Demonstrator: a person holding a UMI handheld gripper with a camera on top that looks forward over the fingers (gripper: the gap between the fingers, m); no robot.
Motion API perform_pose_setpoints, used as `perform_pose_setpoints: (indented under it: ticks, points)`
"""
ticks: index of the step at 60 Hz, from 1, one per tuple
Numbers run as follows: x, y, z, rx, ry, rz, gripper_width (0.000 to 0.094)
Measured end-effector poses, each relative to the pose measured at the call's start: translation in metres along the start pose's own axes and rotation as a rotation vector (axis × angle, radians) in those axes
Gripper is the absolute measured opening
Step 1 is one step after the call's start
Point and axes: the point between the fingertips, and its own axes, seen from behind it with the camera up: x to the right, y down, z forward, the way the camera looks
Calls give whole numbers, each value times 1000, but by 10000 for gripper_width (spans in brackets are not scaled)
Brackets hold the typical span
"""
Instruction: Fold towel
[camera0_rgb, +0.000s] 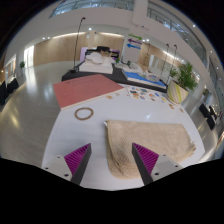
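Observation:
A beige towel (145, 142) lies flat on the white table (45, 135), just ahead of my fingers and reaching to the right of them. Its near edge lies between the two fingers and under the right finger. My gripper (112, 160) is open, above the table, with nothing held. The left magenta pad (78, 156) is over bare table. The right magenta pad (146, 157) is over the towel's near edge.
A salmon-red mat (85, 89) lies beyond the towel to the left. A brown ring (84, 113) lies near it. Small objects (140, 94) and a yellow item (176, 92) lie farther right. A dark tray with white things (100, 65) stands at the back.

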Motion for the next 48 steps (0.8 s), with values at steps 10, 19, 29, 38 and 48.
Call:
perform_pose_setpoints:
  ticks: [10,19,29,38,48]
  points:
    - [10,6,40,-8,-7,-23,841]
    - [12,8,47,-28,-24,-6,399]
    - [30,7,51,-34,5,-53,11]
    - [49,-24,26,-10,-67,25,8]
    - [144,-82,-10,75,-58,70,9]
